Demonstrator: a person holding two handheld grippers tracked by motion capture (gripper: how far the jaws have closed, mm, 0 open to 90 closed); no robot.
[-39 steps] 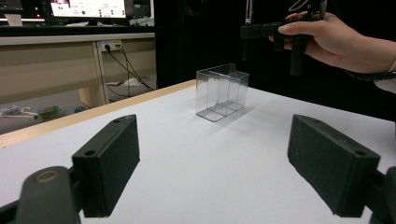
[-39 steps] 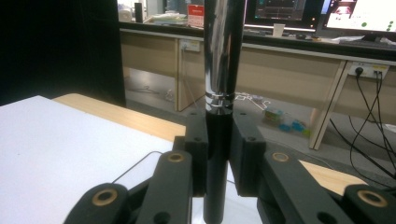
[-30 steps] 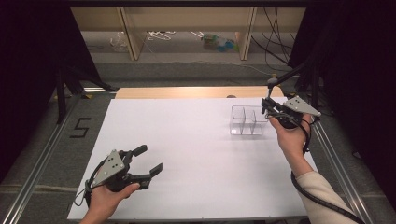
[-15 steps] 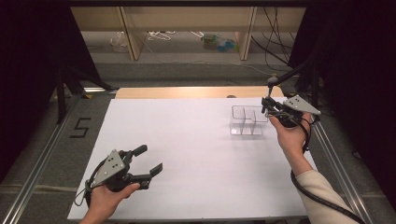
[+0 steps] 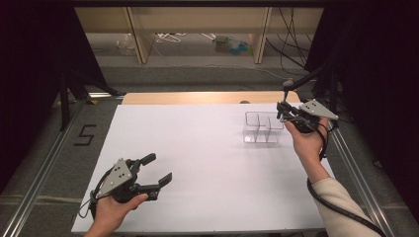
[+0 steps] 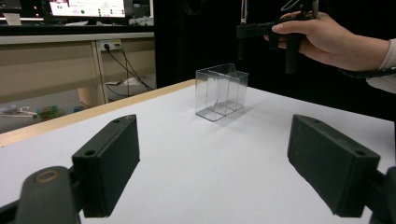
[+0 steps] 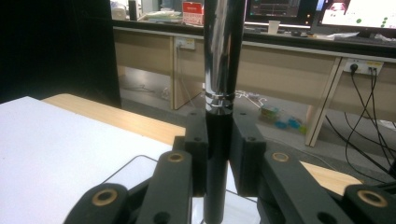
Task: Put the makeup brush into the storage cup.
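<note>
White table: nothing has shifted; right gripper clamps a pen above the clear box at two o'clock, left gripper wide.

pen: glossy metal, matt black end | box: clear plastic | table: matt white

Upright rod — slim, chrome above a thin ring, black below — pinched between the jaws of the right gripper and hanging just over the clear box. Transparent and rectangular (split by inner walls into compartments), standing upright near the far right of the white table, nothing visible inside.
</note>
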